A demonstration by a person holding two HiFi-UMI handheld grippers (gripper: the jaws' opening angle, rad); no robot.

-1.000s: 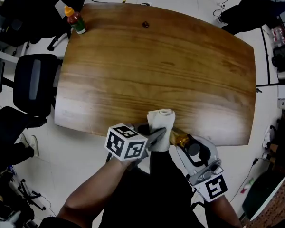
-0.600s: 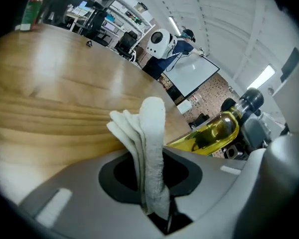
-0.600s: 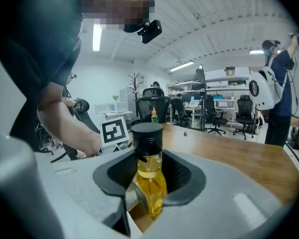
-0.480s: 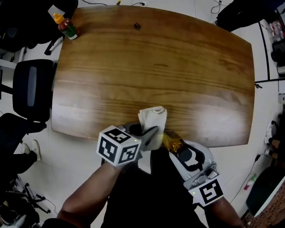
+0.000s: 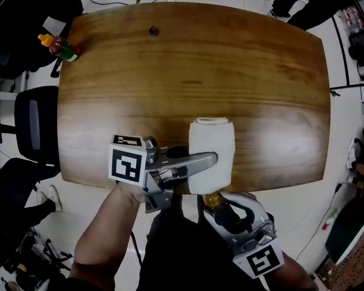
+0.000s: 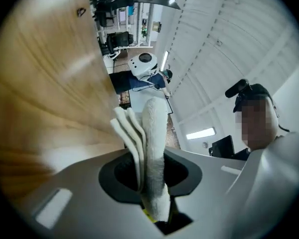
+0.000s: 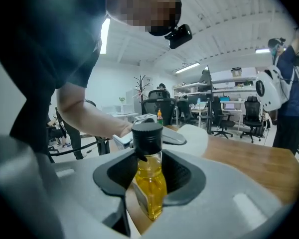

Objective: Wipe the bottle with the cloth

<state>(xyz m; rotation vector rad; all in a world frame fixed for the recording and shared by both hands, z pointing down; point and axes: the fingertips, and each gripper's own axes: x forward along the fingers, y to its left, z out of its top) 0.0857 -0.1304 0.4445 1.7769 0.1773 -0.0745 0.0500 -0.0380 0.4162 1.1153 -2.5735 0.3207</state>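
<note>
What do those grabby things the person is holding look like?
Both are pale grey plastic. The left gripper and the right gripper each carry a white cube with black square markers. The person wears a dark short-sleeved top.

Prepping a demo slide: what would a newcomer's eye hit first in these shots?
The folded white cloth, clamped in the left gripper over the near edge of the wooden table, stands out first. Nearer the person, the right gripper grips a black-capped bottle of yellow liquid. A red sauce bottle sits alone at the table's far left corner.
</note>
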